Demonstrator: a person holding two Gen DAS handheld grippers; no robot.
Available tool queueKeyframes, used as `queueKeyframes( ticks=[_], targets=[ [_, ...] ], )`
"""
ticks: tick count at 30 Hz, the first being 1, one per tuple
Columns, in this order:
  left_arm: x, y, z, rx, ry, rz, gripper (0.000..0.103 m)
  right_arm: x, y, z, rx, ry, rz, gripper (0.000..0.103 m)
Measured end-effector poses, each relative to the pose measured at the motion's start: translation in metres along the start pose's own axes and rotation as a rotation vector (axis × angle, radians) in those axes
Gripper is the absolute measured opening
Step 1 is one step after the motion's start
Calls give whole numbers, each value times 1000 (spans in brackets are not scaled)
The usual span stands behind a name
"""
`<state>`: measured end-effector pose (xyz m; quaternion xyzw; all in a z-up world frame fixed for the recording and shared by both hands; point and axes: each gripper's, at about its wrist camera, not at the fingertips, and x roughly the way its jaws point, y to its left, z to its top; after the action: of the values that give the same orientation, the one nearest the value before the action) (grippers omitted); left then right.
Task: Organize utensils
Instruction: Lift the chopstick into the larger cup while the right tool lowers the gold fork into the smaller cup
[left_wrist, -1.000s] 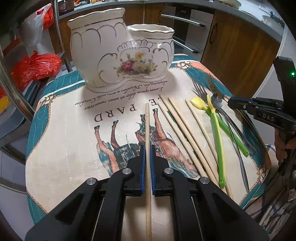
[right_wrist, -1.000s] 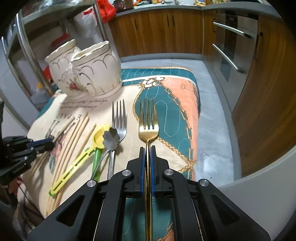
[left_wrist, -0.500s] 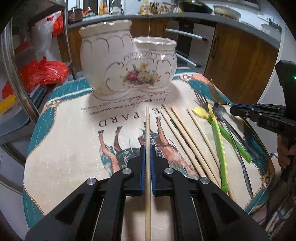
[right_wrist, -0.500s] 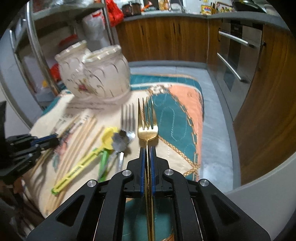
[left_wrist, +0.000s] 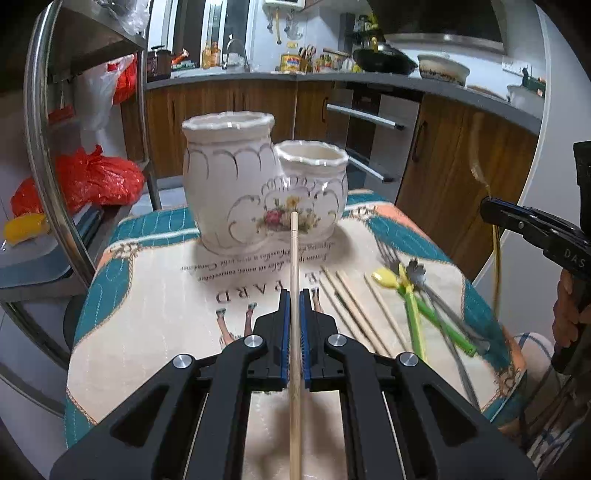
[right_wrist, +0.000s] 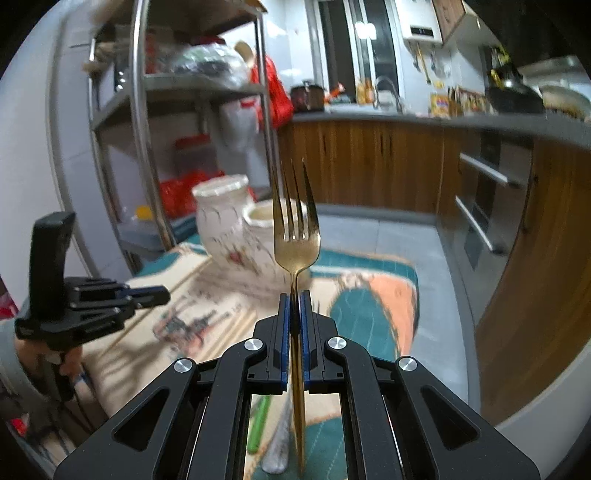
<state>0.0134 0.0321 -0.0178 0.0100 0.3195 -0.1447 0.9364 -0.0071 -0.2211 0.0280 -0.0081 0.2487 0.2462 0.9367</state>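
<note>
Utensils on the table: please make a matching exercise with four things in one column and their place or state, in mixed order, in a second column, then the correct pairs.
Things:
1. gold fork
2. chopstick
3. holder
4. silver fork

Place or state:
A. stands on the cloth, empty as far as visible
B. clamped in the left claw
C. lies on the cloth by the green spoons
D. clamped in the right claw

Pairs: 1-D, 2-B, 3-A, 4-C
</note>
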Motion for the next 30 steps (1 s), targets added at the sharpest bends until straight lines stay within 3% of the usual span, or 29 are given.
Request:
queueKeyframes(
  ticks=[7,13,16,24,30],
  targets=[
    [-24,4,39,11,-173,1,5,-5,8,44,-23,-119,11,6],
    [-38,22,95,-37,-336,-9,5,11,3,96,38,-152,88,6],
    [-36,35,121,-76,-396,-53,5,20,-3,119,70,-165,98,6],
    [-1,68,169,-196,-453,-123,5,47,-16,155,128,-194,94,6],
    [39,75,188,-215,-449,-60,5,71,-13,168,125,-213,88,6]
  ],
)
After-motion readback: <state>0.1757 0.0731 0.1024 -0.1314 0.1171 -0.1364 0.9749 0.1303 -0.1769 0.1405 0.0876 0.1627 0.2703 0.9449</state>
